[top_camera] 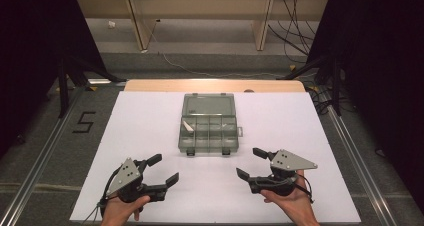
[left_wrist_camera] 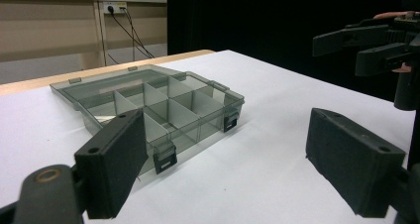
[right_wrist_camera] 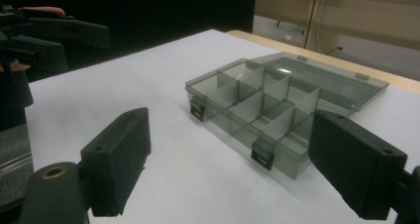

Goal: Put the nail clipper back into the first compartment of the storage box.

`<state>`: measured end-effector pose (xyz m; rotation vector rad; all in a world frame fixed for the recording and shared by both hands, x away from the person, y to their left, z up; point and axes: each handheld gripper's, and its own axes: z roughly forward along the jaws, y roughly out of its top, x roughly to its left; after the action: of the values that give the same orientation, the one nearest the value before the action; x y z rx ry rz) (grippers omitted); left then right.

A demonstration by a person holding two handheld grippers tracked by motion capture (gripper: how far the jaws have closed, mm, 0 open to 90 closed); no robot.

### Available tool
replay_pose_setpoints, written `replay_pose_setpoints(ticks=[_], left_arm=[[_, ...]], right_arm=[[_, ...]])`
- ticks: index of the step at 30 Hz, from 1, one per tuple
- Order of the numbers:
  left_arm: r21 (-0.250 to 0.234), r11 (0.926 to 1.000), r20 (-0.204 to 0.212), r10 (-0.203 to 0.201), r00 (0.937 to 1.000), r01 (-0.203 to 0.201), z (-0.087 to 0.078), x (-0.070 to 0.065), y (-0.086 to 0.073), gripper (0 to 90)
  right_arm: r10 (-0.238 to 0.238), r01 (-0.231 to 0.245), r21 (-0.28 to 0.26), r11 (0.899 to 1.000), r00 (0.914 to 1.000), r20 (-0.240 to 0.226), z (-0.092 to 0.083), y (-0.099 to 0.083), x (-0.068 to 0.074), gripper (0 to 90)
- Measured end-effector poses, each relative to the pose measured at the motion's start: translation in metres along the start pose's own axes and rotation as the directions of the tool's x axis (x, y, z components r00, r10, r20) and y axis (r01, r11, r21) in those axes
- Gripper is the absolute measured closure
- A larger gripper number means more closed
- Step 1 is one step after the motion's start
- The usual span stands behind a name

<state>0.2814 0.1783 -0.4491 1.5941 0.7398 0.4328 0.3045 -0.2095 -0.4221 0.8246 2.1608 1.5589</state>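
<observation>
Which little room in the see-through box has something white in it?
The far-left compartment of the organizer box, beside the open lid. A small white piece lies in it; the other compartments look empty.

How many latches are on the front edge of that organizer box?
2. Both sit on the organizer box's near edge: left latch by the left corner, right latch by the right. Both hang unfastened, lid open.

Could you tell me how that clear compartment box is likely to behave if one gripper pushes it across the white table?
The compartment box looks like thin, rigid plastic and holds little besides one small white piece, so it is probably light and would slide easily on the smooth white table. Its lid lies open flat behind it, so an off-centre push would likely spin it rather than tip it.
</observation>
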Motion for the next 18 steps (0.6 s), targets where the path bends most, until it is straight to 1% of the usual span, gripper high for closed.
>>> replay_pose_setpoints(ticks=[1,2,3,4,5,6,7,8,10,11,12,13,14,15,16,17,18], left_arm=[[0.008,1.0000,-0.007,0.001,1.0000,-0.001,-0.001,0.000,0.000,15.9],[0.010,1.0000,-0.006,0.002,1.0000,-0.002,0.000,0.000,0.000,15.9],[0.011,0.9999,-0.006,0.002,1.0000,-0.002,0.000,0.000,0.000,15.9],[0.011,0.9999,-0.006,0.001,1.0000,-0.001,0.000,0.000,0.000,15.9],[0.010,0.9999,-0.005,-0.001,1.0000,0.001,0.000,0.000,0.000,15.9],[0.010,1.0000,-0.005,0.000,1.0000,0.000,0.000,0.000,0.000,16.0],[0.011,0.9999,-0.005,-0.001,1.0000,0.001,0.000,-0.001,0.000,15.9],[0.012,0.9999,-0.006,-0.001,1.0000,0.001,0.000,-0.001,0.000,15.9],[0.013,0.9999,-0.005,-0.001,1.0000,0.001,0.000,-0.001,-0.001,15.9],[0.013,0.9999,-0.005,-0.001,1.0000,0.001,-0.001,-0.001,-0.001,16.0],[0.012,0.9999,-0.005,-0.002,1.0000,0.002,-0.001,-0.001,-0.001,15.9],[0.011,0.9999,-0.005,-0.001,1.0000,0.001,-0.001,-0.001,-0.001,15.9],[0.010,1.0000,-0.005,-0.002,1.0000,0.002,-0.001,-0.001,0.000,16.0],[0.009,1.0000,-0.007,-0.002,1.0000,0.002,-0.001,-0.001,0.000,15.9],[0.010,0.9999,-0.008,-0.001,1.0000,0.001,-0.001,0.000,0.000,15.9],[0.010,0.9999,-0.009,-0.002,1.0000,0.002,-0.001,0.000,-0.001,15.9],[0.010,0.9999,-0.009,-0.002,1.0000,0.002,-0.001,0.000,-0.001,15.9]], right_arm=[[0.006,-0.006,0.004,1.000,1.0000,0.004,-0.001,-0.001,0.000,17.5],[0.009,-0.009,0.004,1.000,0.9999,-0.005,-0.002,-0.002,0.000,17.4],[0.009,-0.009,0.002,1.000,0.9999,0.005,-0.003,-0.003,-0.001,17.4],[0.011,-0.011,-0.003,1.000,0.9999,0.005,-0.003,-0.004,-0.001,17.4],[0.018,-0.018,-0.026,1.000,0.9998,0.001,-0.003,-0.006,-0.001,17.4],[0.018,-0.018,-0.024,1.000,0.9998,0.001,-0.003,-0.006,-0.001,17.4],[0.015,-0.015,-0.002,1.000,0.9999,0.006,-0.006,-0.006,-0.001,17.4],[0.010,-0.010,-0.013,1.000,0.9999,0.011,-0.007,-0.007,-0.001,17.4],[0.014,-0.014,-0.013,1.000,0.9999,0.008,-0.008,-0.009,-0.001,17.2],[0.006,-0.006,-0.025,1.000,0.9998,0.020,-0.007,-0.010,-0.001,17.1],[0.017,-0.017,-0.012,1.000,0.9998,0.013,-0.009,-0.010,0.000,17.1],[0.021,-0.021,-0.025,0.999,0.9998,0.002,-0.009,-0.011,0.001,17.1],[0.013,-0.013,-0.025,1.000,0.9998,0.016,-0.010,-0.012,0.001,17.1],[0.006,-0.005,-0.015,1.000,0.9999,0.016,-0.010,-0.014,0.001,17.1],[0.010,-0.010,-0.014,1.000,0.9999,0.005,-0.010,-0.015,0.002,17.1],[0.011,-0.011,-0.007,1.000,0.9999,0.003,-0.010,-0.016,0.003,17.1],[0.002,-0.002,-0.006,1.000,0.9999,0.015,-0.011,-0.017,0.002,17.1]])
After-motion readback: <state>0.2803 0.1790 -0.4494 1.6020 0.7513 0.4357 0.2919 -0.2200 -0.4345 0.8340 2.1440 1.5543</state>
